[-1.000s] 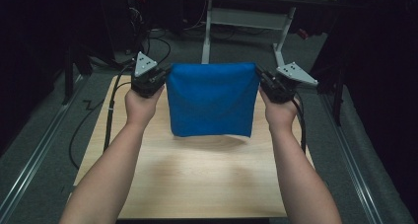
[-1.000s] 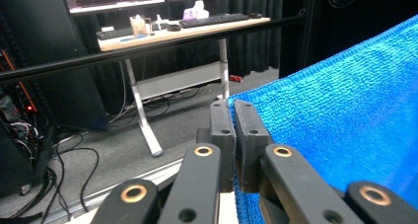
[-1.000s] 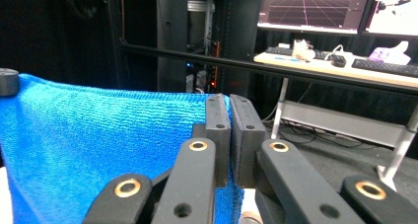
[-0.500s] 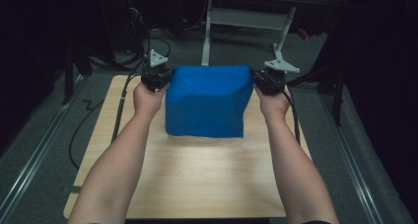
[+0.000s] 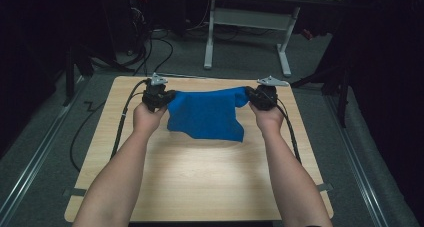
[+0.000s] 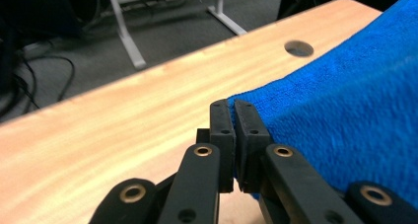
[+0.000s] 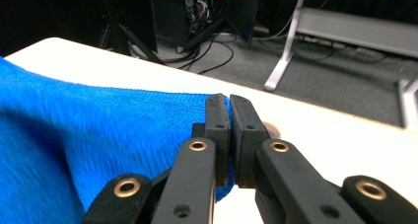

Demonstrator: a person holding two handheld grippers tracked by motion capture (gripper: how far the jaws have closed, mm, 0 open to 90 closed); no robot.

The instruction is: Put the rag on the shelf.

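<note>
In the high view, a blue cloth [image 5: 207, 114] hangs between the two grippers over the far part of a light wooden table [image 5: 200, 182]. The left gripper [image 5: 161, 98] pinches the left top corner of the cloth, and the right gripper [image 5: 255, 97] pinches the right top corner. The top edge of the cloth sags a little in the middle, and its lower part lies on the table surface, with the lower right corner reaching nearer to the person. Both forearms come in from the bottom edge, and a black cable [image 5: 122, 122] runs from the left gripper along the table's left side. In the left gripper view, the two black jaws are pressed nearly together, with a corner of the blue cloth [image 6: 345, 115] caught between them; behind is the table with a round hole [image 6: 298, 48] near its edge. In the right gripper view, the jaws are also closed tightly on the cloth [image 7: 98, 135], which spreads away to the left, over the table.
</note>
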